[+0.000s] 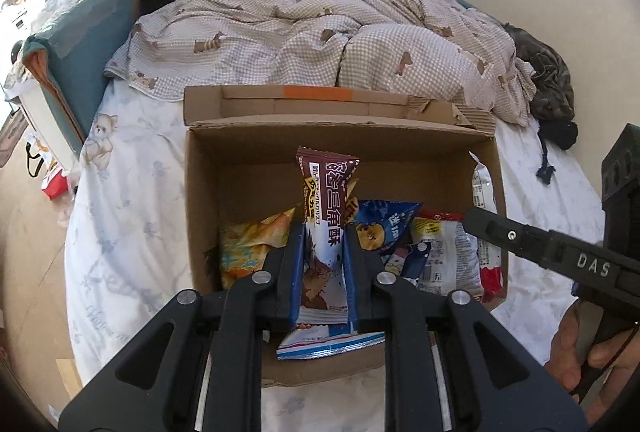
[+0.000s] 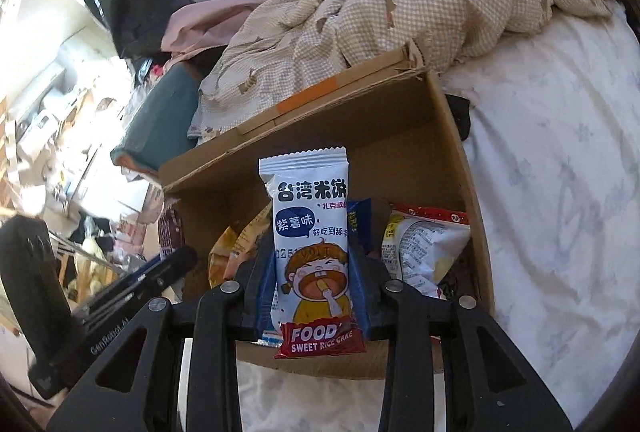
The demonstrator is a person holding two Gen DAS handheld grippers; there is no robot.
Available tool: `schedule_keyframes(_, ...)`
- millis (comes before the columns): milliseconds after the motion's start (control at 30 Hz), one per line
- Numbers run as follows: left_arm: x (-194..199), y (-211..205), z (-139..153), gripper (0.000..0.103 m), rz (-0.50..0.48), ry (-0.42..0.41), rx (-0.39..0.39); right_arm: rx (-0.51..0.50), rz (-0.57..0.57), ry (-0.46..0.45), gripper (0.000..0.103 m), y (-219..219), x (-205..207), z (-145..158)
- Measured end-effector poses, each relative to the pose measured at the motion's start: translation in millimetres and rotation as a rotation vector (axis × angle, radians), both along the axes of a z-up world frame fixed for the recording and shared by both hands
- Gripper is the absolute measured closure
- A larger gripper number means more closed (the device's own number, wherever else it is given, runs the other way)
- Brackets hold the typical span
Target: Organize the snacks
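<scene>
Left wrist view: my left gripper (image 1: pixel 323 252) is closed on a brown packet (image 1: pixel 325 216), the jaws pinching its lower half so it stands upright above the box (image 1: pixel 204 191). Holding it low leaves the top free, which I judge suits dropping it in end first. Right wrist view: my right gripper (image 2: pixel 313 272) is likewise clamped on a rice cake (image 2: pixel 310 248), upright, label toward the camera, its red bottom seal hanging below the jaws at the box's near wall.

Both snacks hang over the box, not yet let go. Inside the box, packets already lie along the near side: a yellow bag (image 1: pixel 250 248) toward the left wall, a blue bag (image 1: pixel 384 228) in the middle, a white bag (image 1: pixel 448 256) toward the right wall. The far half of the box floor is bare, so I reckon there is room there.

The box sits on the sheet (image 1: pixel 132 232), with the quilt (image 1: pixel 320 31) bunched just behind its far flap.
</scene>
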State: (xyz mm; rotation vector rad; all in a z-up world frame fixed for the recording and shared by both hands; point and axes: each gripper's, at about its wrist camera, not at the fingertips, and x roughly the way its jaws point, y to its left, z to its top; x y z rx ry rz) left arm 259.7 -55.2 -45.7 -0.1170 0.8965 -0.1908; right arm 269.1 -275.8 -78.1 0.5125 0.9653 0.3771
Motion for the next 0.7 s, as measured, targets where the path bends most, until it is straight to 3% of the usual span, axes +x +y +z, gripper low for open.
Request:
schedule_keyframes(67,0,-2,0,0.087,-0.013,-0.002,0.005,0.017,-0.012,-0.002,0.067,-3,-1,1)
schedule_keyframes(133,-1,-4,0,0.074,-0.027,0.011,0.004,0.019,-0.034,-0.006,0.057,-6,-2,3)
schedule_keyframes(167,-2,-4,0,0.067,-0.034,0.017,-0.002,0.031,-0.052,-0.008,0.038,-9,-3,3)
schedule_keyframes(200,-2,-5,1,0.048,-0.034,0.017,-0.003,0.043,-0.067,-0.011,0.023,-11,-4,4)
schedule_keyframes(233,-4,-5,2,0.027,-0.03,0.012,-0.001,0.048,-0.079,-0.015,0.019,-13,-5,5)
schedule_keyframes(300,-8,-4,6,0.011,-0.007,-0.014,0.006,0.037,-0.089,-0.015,0.019,-15,-6,6)
schedule_keyframes(533,-24,2,18,0.011,0.013,-0.054,0.016,0.016,-0.082,-0.028,0.017,-17,-14,18)
schedule_keyframes(633,-36,10,27,0.011,0.066,-0.089,0.047,-0.078,-0.088,-0.067,0.006,-9,-29,32)
schedule_keyframes(700,-46,14,36,0.011,0.127,-0.12,0.122,-0.149,-0.096,-0.101,0.001,-2,-40,41)
